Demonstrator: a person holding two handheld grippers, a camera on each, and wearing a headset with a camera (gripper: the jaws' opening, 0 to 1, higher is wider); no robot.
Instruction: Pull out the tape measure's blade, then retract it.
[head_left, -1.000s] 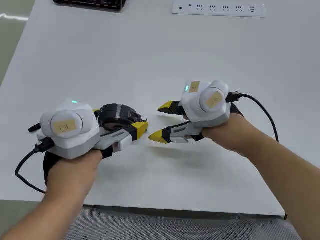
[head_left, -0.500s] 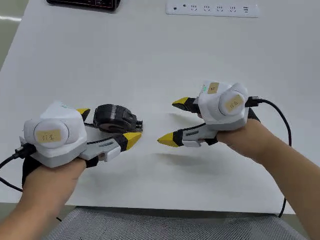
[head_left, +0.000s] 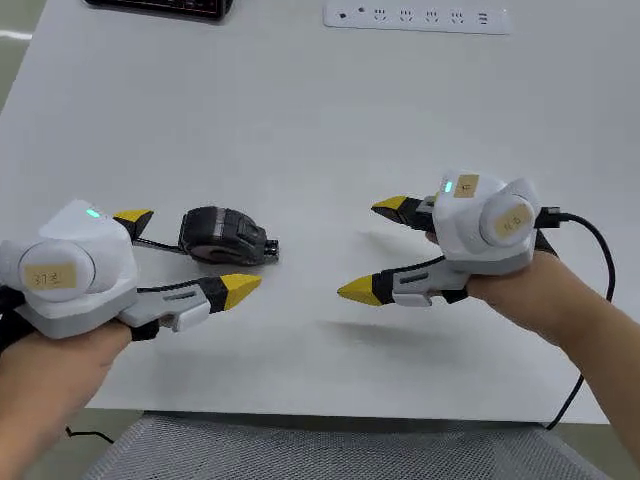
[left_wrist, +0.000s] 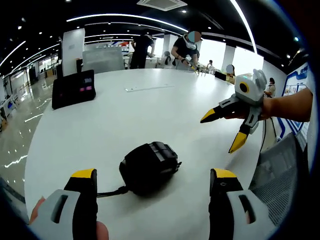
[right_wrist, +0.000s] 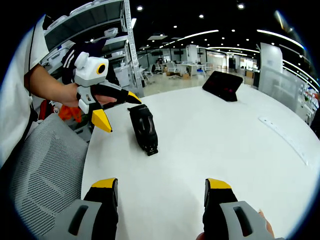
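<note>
While the tape measure (head_left: 222, 236) lies on the white counter (head_left: 300, 120), left tongs (head_left: 190, 250) gape around its rear, not touching. Right tongs (head_left: 368, 250), also released, hang well past its front end. Bare counter lies between them, with the counter's near edge just below the tape measure.

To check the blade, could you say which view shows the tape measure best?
The left gripper view: the tape measure sits close, centred ahead of the jaws. The head view shows it smaller; the right gripper view, farther off.
</note>
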